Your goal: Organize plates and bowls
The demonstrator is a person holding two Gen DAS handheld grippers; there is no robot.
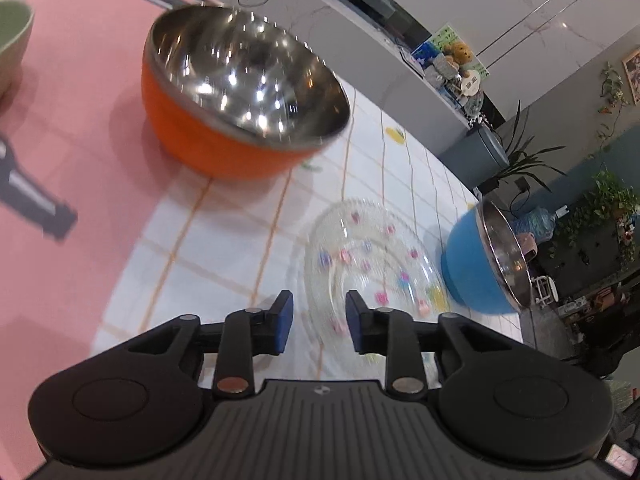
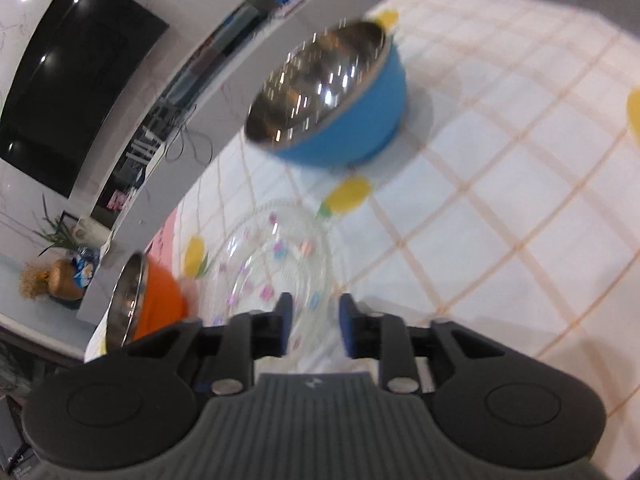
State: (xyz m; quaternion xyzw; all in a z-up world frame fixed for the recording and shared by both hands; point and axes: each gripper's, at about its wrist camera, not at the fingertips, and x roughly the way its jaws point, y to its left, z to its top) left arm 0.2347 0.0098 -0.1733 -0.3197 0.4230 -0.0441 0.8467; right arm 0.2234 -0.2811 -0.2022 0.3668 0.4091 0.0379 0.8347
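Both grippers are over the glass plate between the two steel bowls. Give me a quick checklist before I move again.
1. Left gripper free of load: ok, jaws apart, nothing between the pads.
2. Right gripper free of load: ok, jaws apart, nothing pinched.
3. Glass plate flat on the tablecloth: ok.
4. Orange bowl upright and empty: ok; it sits on the pink mat's edge.
5. Blue bowl upright and empty: ok, on the tablecloth past the plate.
6. Plate rim clear of both bowls: cannot tell, motion blur hides the gaps.
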